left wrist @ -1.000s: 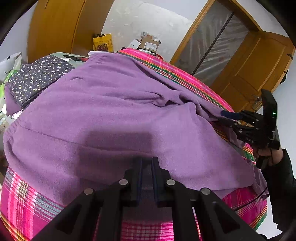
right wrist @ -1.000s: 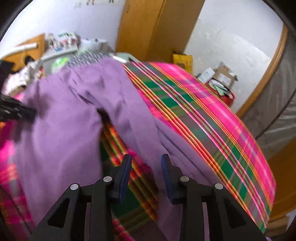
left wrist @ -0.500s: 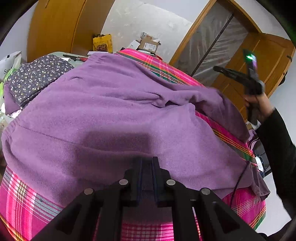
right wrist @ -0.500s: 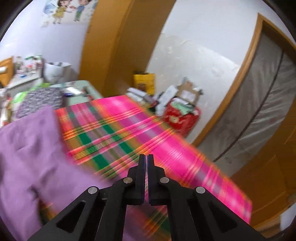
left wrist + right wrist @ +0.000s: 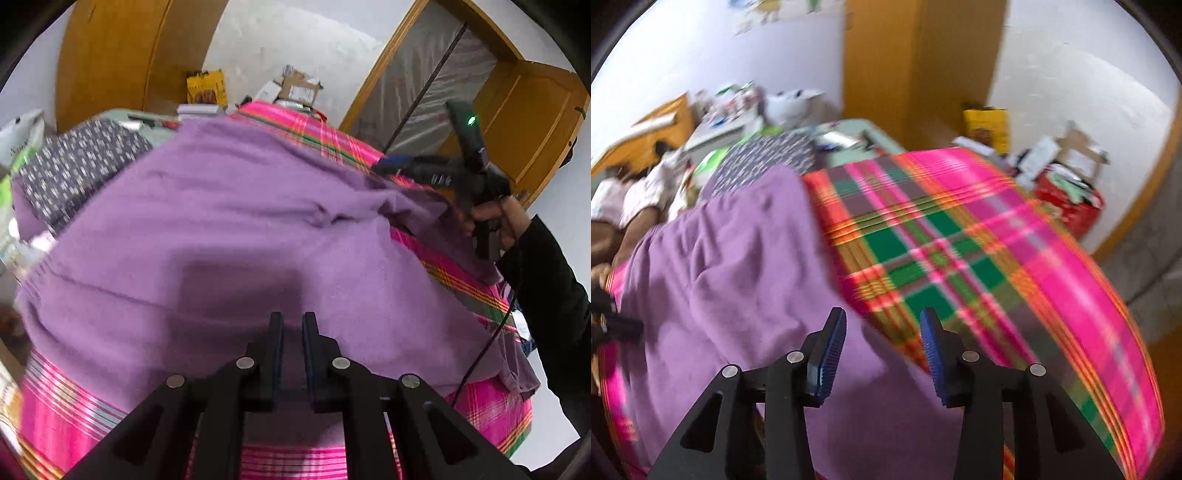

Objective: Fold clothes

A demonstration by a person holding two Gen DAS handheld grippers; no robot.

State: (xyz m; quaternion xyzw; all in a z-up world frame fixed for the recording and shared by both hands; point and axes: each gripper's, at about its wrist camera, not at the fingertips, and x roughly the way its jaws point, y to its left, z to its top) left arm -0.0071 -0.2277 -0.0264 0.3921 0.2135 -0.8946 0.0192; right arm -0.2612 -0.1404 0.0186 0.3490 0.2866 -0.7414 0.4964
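Note:
A purple garment [image 5: 229,236] lies spread over a bed with a pink plaid cover [image 5: 70,410]. My left gripper [image 5: 291,325] sits at the garment's near hem, its fingers close together with purple cloth between them. In the left wrist view, my right gripper [image 5: 382,168] is held by a hand [image 5: 495,221] over the garment's far right edge, where a fold [image 5: 417,206] rises. In the right wrist view, which is blurred, that gripper [image 5: 882,332] is open with blue pads [image 5: 831,354], hovering where the garment [image 5: 731,288] meets the plaid cover [image 5: 997,258].
A dark floral cloth [image 5: 77,166] lies at the bed's far left. Cardboard boxes [image 5: 299,85], a yellow bag [image 5: 205,88] and a red bin [image 5: 1071,199] crowd the far wall. A wooden door [image 5: 528,122] stands at right. A cable [image 5: 484,354] hangs from the right gripper.
The right gripper, raised and shut half a second ago, has come down to the garment's far right edge and opened. The left gripper has stayed in place.

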